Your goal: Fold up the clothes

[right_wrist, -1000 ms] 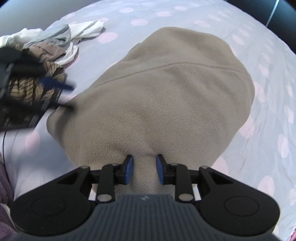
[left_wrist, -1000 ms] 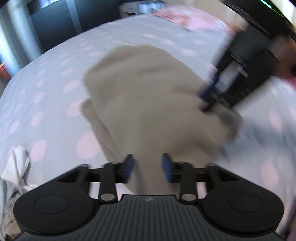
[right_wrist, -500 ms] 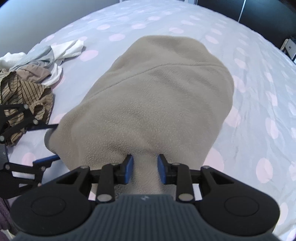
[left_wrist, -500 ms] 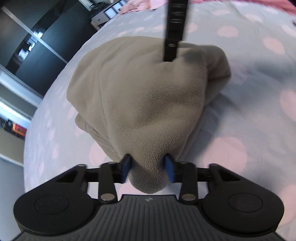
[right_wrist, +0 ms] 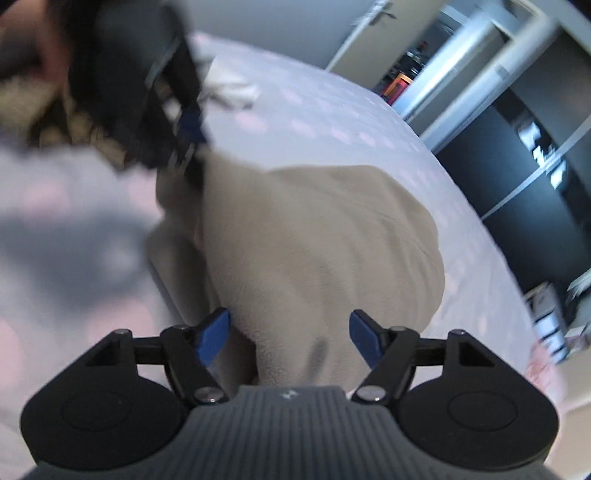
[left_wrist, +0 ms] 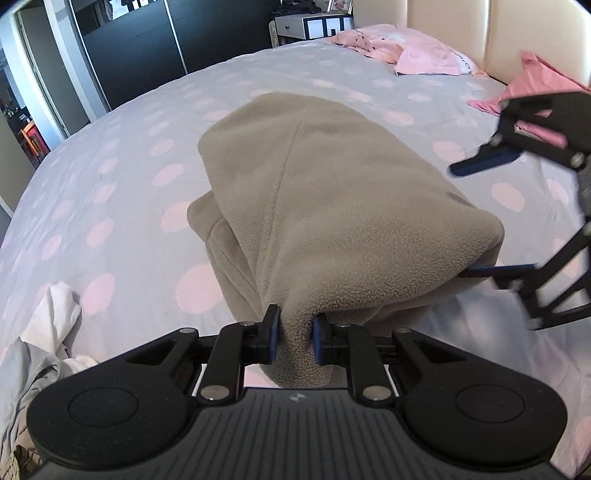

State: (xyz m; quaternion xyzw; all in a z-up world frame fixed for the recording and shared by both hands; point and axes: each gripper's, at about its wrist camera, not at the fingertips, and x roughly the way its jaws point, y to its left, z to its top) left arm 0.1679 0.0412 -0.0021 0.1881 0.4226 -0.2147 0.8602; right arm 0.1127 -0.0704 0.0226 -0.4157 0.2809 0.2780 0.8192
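Observation:
A beige fleece garment lies bunched on the grey bed sheet with pink dots. My left gripper is closing, and its blue pads pinch a near corner of the fleece. In the right wrist view, which is blurred, the left gripper holds that corner at the upper left. My right gripper is opening. Its jaws stand wide over the fleece and the pads do not touch it. In the left wrist view the right gripper sits at the fleece's right edge, its lower finger partly under the cloth.
A pile of white, grey and striped clothes lies at the near left. Pink clothes sit by the cream headboard at the far right. Dark wardrobe doors stand beyond the bed. A person's hand shows, blurred.
The right gripper has let go of the fleece, spread its jaws and swung round to the garment's side. The left gripper has pinched tighter on the near corner.

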